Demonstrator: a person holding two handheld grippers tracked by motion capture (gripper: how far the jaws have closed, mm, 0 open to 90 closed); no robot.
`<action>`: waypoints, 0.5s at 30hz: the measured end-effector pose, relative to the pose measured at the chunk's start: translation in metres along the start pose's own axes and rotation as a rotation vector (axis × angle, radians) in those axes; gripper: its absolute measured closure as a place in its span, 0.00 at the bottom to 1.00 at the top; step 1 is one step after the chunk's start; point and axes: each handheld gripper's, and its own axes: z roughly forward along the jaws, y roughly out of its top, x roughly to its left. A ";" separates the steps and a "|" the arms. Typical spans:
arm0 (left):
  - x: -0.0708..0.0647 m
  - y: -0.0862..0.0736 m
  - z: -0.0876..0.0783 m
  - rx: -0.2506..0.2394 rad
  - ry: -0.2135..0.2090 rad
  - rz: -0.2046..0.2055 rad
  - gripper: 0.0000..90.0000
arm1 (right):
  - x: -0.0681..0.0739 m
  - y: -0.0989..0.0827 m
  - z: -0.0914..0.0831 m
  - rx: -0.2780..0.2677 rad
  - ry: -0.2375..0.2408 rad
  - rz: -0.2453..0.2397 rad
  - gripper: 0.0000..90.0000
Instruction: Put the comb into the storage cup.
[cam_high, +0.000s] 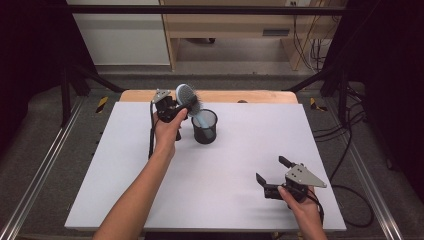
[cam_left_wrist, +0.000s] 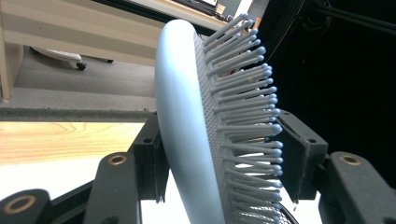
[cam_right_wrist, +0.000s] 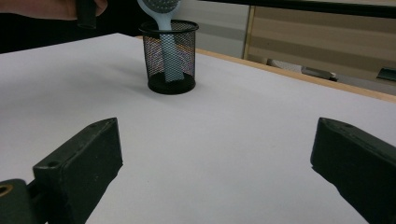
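Note:
A pale blue hairbrush (cam_high: 187, 96) leans with its handle down in a black mesh cup (cam_high: 205, 127) at the back of the white tabletop (cam_high: 240, 165). My left gripper (cam_high: 181, 106) is shut on the brush head. In the left gripper view one pad lies against the smooth back of the brush (cam_left_wrist: 182, 121) and the other meets the bristle tips. My right gripper (cam_high: 270, 169) rests low near the front right of the table, open with nothing between its jaws. The right gripper view looks across the table at the cup (cam_right_wrist: 170, 70) and the brush handle (cam_right_wrist: 164, 28) inside it.
A wooden strip (cam_high: 250, 96) borders the table's far edge. Black frame bars stand to both sides, and cables trail on the floor at the right (cam_high: 345, 150). White surface lies open between the cup and my right gripper.

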 end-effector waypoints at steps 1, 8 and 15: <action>0.000 0.000 0.000 0.000 0.000 -0.001 0.48 | 0.000 0.000 0.000 0.000 0.000 -0.001 0.03; 0.003 0.000 0.000 0.004 0.002 -0.001 0.48 | 0.000 0.000 0.000 0.000 0.000 -0.001 0.03; 0.005 0.000 -0.001 0.006 0.006 -0.004 0.47 | 0.000 0.000 0.000 0.000 0.000 0.000 0.03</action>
